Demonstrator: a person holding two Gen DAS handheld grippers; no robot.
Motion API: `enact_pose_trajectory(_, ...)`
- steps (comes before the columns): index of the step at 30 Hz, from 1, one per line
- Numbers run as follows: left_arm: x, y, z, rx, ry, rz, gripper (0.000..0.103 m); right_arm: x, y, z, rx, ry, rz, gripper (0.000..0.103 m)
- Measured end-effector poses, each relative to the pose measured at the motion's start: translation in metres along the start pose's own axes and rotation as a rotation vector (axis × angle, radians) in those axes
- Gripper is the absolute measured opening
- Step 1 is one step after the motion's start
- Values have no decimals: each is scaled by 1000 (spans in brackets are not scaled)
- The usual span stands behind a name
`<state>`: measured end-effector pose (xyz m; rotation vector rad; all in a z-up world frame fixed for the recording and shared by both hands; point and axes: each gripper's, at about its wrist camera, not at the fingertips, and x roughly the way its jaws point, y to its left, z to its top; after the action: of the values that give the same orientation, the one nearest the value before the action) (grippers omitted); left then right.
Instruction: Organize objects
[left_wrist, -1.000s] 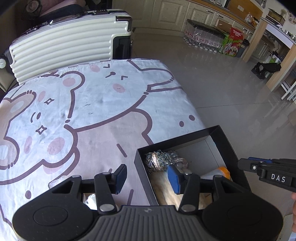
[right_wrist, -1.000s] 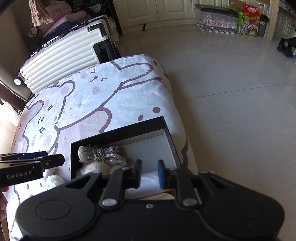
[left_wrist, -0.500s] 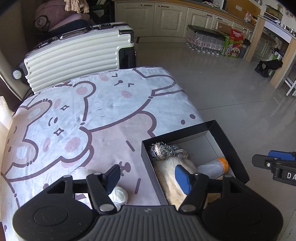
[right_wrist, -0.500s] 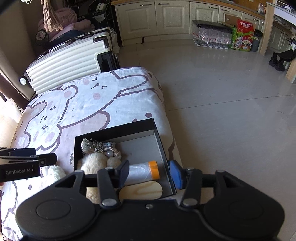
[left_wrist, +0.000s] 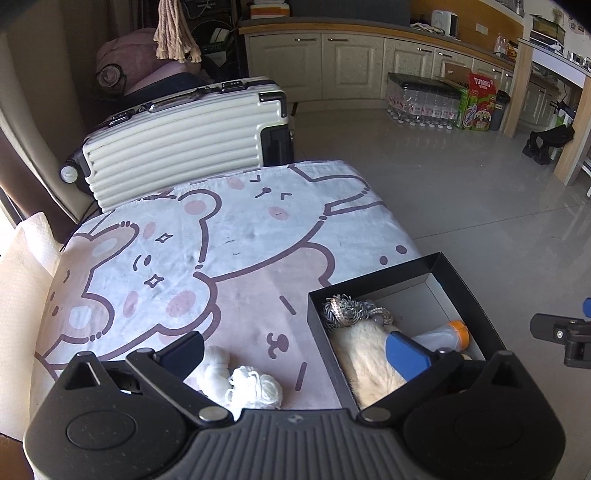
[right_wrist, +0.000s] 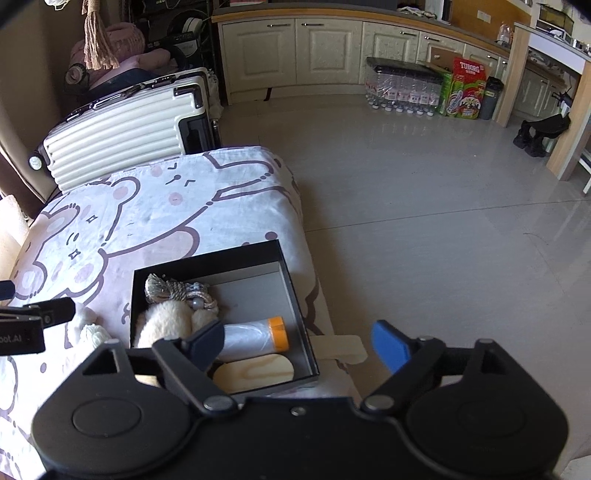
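Two views are given: in the left wrist view, the left gripper (left_wrist: 295, 349) had just been opening and stood wide with nothing between its jaws, above a loose white ball of cotton string (left_wrist: 255, 386) lying on the cartoon-bear tablecloth (left_wrist: 236, 236) just beside the open black cardboard box (left_wrist: 463, 277). Being soft, light and easily unravelled, the string probably wants a pinch across its bulk. In the right wrist view, the right gripper (right_wrist: 299, 341), likewise just opened and empty, hung over the box's near corner, where a clear plastic roll with an orange cap (right_wrist: 258, 334) looked smooth and apt to roll.
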<state>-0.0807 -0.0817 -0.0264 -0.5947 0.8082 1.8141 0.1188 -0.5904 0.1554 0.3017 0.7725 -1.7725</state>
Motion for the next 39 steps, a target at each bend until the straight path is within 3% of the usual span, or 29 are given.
enact_pose_trajectory(4,1,4,-2,-1,2,8,103,-3,0,-2,0,-29,-18,103)
enact_pose_trajectory(24,0,16,-3,29,-34,-7,103,-5,7,-1,-15,-32,-90,103)
enact_pose_trajectory(39,0,32,-2,42,-45,-8,103,-2,17,0,-4,-30,-94,103)
